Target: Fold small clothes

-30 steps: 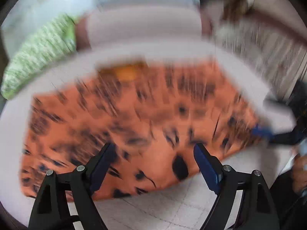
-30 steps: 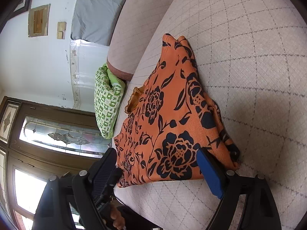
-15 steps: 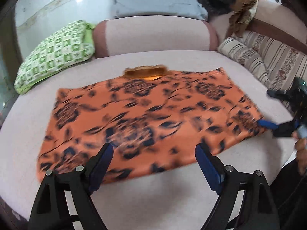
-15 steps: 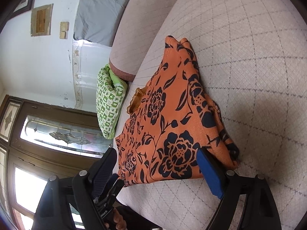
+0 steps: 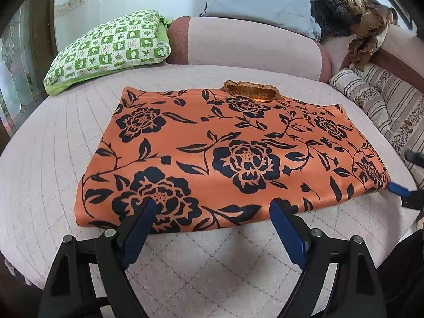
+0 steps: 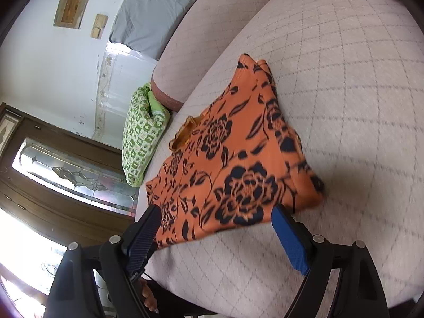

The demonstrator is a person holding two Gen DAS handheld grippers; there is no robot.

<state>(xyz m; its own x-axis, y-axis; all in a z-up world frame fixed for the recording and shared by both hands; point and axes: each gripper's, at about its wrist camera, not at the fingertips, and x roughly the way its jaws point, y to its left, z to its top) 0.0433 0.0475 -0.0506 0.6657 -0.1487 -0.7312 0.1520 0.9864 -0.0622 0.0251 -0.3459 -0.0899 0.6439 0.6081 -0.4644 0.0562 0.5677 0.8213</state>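
An orange garment with black flowers (image 5: 212, 148) lies folded flat on the quilted sofa seat (image 5: 39, 159), its brown neckline (image 5: 249, 90) at the far edge. My left gripper (image 5: 213, 209) hovers open over the garment's near edge, nothing between its blue pads. In the right wrist view the same garment (image 6: 238, 164) stretches away to the left. My right gripper (image 6: 216, 212) is open just short of the garment's near end. One of its blue pads (image 5: 398, 189) shows beside the garment's right corner.
A green checked pillow (image 5: 106, 47) lies at the back left against the sofa's backrest (image 5: 251, 47). A grey-blue cushion (image 5: 257, 0) and brown cloth (image 5: 365, 26) sit on top. Striped cushions (image 5: 384, 106) line the right. A wooden door with glass (image 6: 66, 172) stands beyond.
The left gripper has swung left and pulled back, so the whole garment now shows sharply. The right gripper has drawn back and rolled a little from the garment's end. Both stay open.
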